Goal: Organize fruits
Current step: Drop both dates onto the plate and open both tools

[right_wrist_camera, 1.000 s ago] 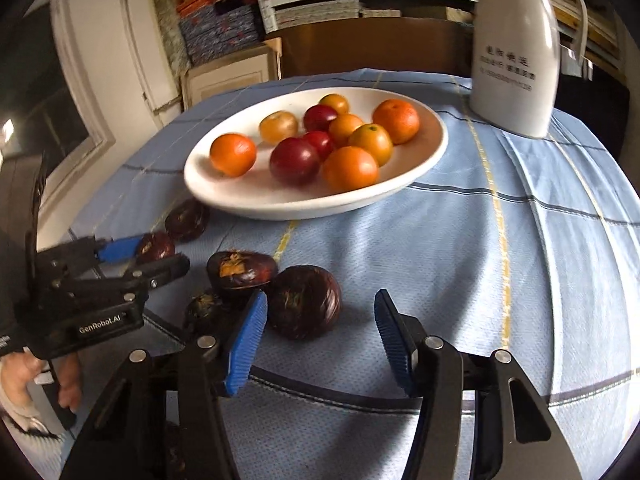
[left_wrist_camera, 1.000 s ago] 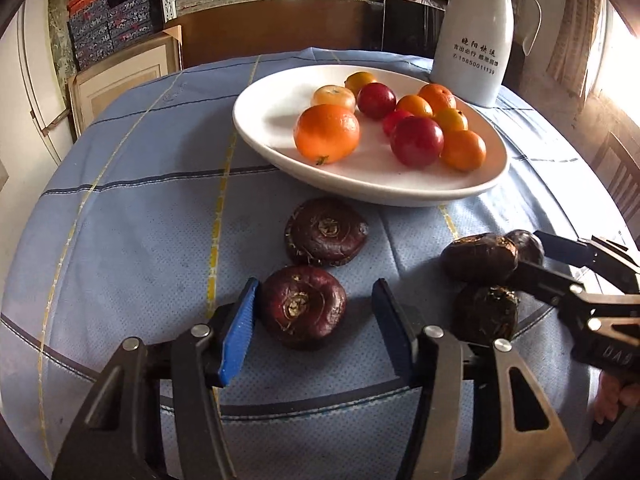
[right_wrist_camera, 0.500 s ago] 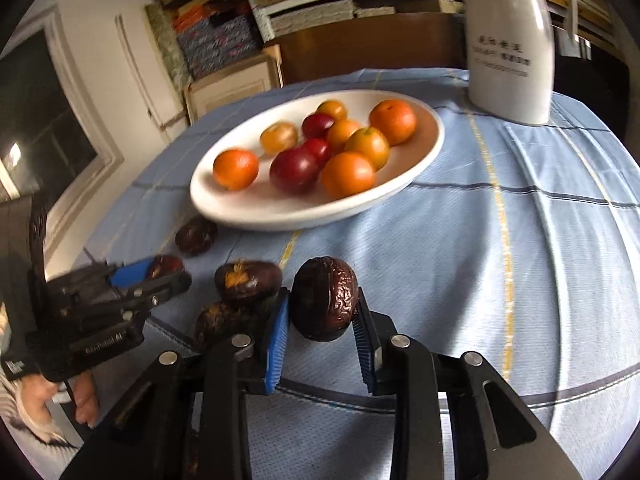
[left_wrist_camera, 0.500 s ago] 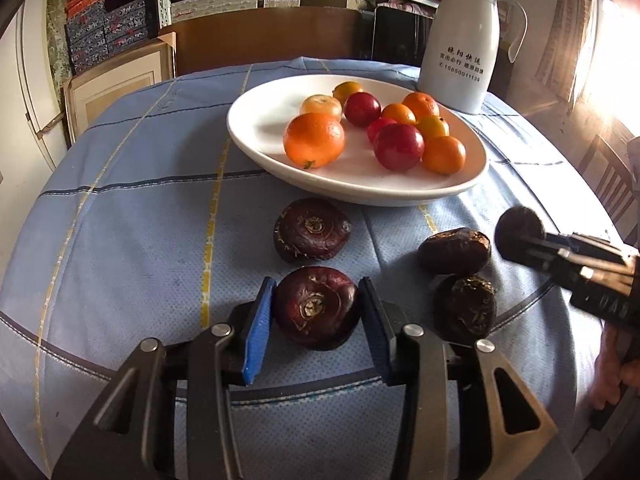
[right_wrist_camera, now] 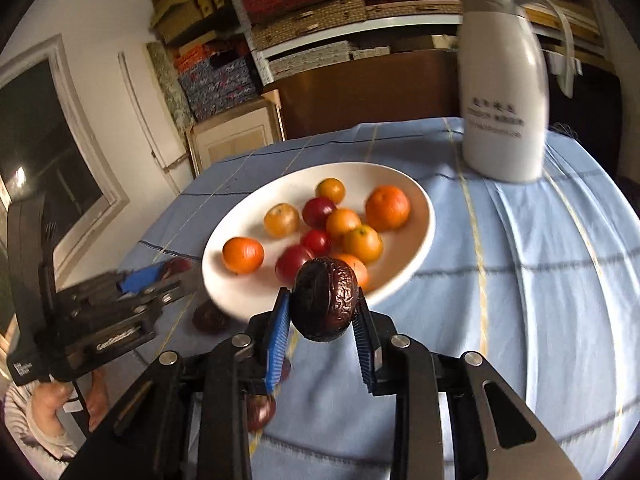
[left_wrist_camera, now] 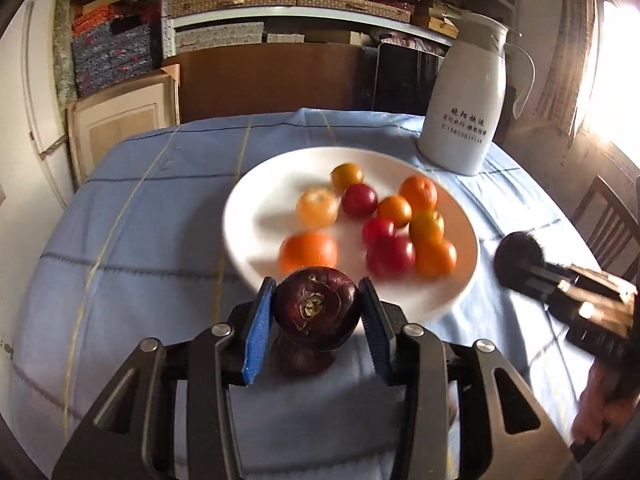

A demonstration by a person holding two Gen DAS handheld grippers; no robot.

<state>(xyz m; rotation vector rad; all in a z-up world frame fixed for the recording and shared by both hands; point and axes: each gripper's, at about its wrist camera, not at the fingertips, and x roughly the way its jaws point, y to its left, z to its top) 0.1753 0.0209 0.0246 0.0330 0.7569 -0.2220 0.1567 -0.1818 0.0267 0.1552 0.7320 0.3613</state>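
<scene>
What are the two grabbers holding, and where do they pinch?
Left gripper pinches a round dark-maroon fruit by its two sides, stem scar facing the camera. Right gripper pinches a wrinkled dark-brown fruit by its sides.

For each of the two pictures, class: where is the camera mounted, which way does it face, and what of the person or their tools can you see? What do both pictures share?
Left wrist: on the left hand-held gripper, looking forward and down at its clamped dark fruit; right hand-held gripper and a hand at right.
Right wrist: on the right hand-held gripper, clamping a wrinkled fruit; left hand-held gripper and striped sleeve at left.
Shared: white plate, white jug, blue cloth.
</scene>
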